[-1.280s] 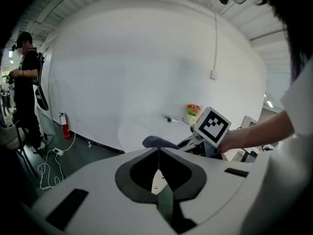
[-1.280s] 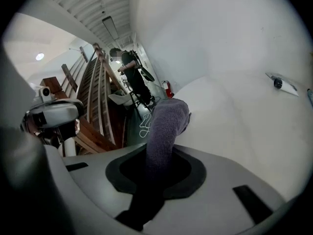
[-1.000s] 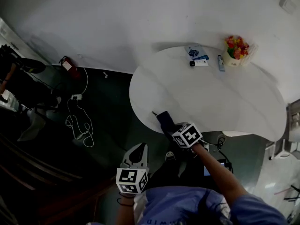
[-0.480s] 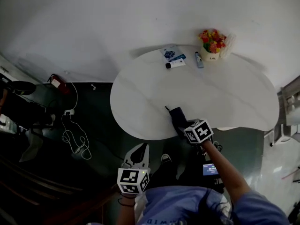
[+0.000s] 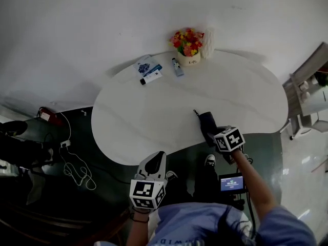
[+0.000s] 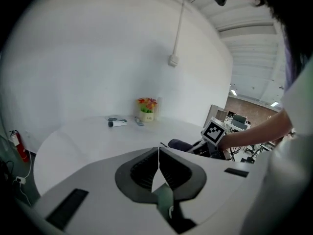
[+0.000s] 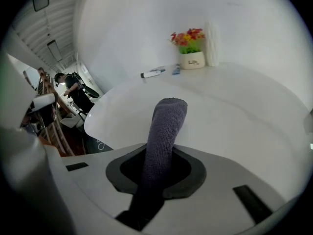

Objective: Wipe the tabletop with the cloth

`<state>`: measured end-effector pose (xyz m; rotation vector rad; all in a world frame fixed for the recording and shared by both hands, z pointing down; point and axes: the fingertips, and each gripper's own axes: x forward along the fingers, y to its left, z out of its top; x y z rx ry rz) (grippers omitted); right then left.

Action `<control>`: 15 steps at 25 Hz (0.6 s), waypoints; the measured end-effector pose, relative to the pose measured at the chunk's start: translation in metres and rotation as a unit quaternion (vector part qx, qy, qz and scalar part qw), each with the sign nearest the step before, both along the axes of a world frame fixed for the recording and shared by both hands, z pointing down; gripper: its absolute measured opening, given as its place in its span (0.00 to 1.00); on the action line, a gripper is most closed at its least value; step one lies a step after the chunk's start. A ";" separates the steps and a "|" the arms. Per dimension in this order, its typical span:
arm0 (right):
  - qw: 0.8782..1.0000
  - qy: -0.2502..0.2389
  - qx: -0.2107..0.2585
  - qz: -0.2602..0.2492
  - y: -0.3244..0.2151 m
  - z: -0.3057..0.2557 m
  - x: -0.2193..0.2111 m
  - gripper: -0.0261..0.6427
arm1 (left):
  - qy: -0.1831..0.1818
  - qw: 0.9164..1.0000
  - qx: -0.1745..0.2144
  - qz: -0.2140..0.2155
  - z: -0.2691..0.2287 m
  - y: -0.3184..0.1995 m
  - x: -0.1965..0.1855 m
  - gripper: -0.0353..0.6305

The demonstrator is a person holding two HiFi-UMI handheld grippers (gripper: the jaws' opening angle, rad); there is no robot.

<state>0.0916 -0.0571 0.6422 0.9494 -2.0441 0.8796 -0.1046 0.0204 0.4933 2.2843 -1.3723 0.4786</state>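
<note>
Cloth (image 7: 165, 126) pinched between right gripper (image 7: 155, 155) fingers, plain only in right gripper view; left gripper (image 6: 159, 154) fingers closed, empty.

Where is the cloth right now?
Head view: the cloth is clamped in the right gripper, at the near edge of the white table, right of centre.

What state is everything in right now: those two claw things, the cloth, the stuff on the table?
Left gripper: shut, empty, short of the table.
Right gripper: shut on the cloth.
Cloth: clamped, free end over the table.
Flower pot: upright at the far edge.
White tube: lying flat.
</note>
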 end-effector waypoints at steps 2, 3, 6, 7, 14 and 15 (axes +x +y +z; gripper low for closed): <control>1.000 0.013 0.003 0.025 -0.004 -0.003 0.044 0.15 | 0.000 1.000 -0.001 0.016 0.000 -0.008 0.026 0.08; 0.999 0.017 0.002 0.038 -0.005 -0.002 0.066 0.15 | -0.001 1.000 -0.001 0.024 -0.001 -0.012 0.038 0.08; 0.996 0.026 0.003 0.083 -0.006 -0.003 0.131 0.15 | -0.004 0.999 -0.001 0.045 -0.002 -0.024 0.071 0.08; 0.995 0.029 0.003 0.099 -0.006 -0.004 0.152 0.15 | -0.005 0.999 -0.001 0.049 -0.001 -0.029 0.081 0.08; 0.980 0.047 -0.001 0.192 0.003 -0.001 0.287 0.15 | -0.009 0.997 0.000 0.082 -0.002 -0.055 0.151 0.08; 0.978 0.050 -0.002 0.202 0.005 -0.001 0.303 0.15 | -0.009 0.996 0.000 0.087 -0.001 -0.058 0.162 0.08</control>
